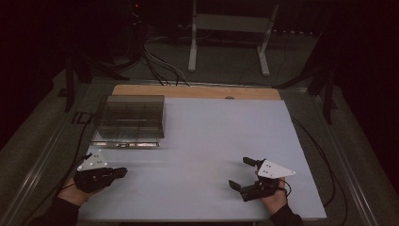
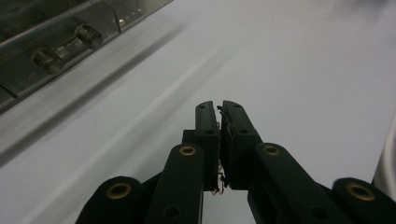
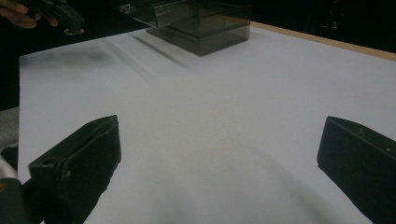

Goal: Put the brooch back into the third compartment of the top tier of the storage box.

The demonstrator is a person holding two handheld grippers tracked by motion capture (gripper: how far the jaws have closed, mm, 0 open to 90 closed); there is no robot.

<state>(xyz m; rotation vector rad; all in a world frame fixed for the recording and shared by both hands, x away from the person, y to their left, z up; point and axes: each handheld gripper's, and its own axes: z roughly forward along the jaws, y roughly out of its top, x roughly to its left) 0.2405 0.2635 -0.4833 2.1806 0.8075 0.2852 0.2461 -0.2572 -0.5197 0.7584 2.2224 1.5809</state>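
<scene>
**Both grippers idle short of the box**

The clear box [image 1: 134,120] sits at the table's [image 1: 211,141] far left, its handle side facing the person; the left gripper [image 1: 121,172], nearest it, has its jaws pressed together on nothing, probably poised to approach; the right gripper [image 1: 241,173] rests well apart at the near right, jaws spread wide and empty, likely kept clear until needed.

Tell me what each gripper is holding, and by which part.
Nothing is held. The left gripper is shut on itself with nothing between its jaws; the right gripper stands open over the white table.
</scene>
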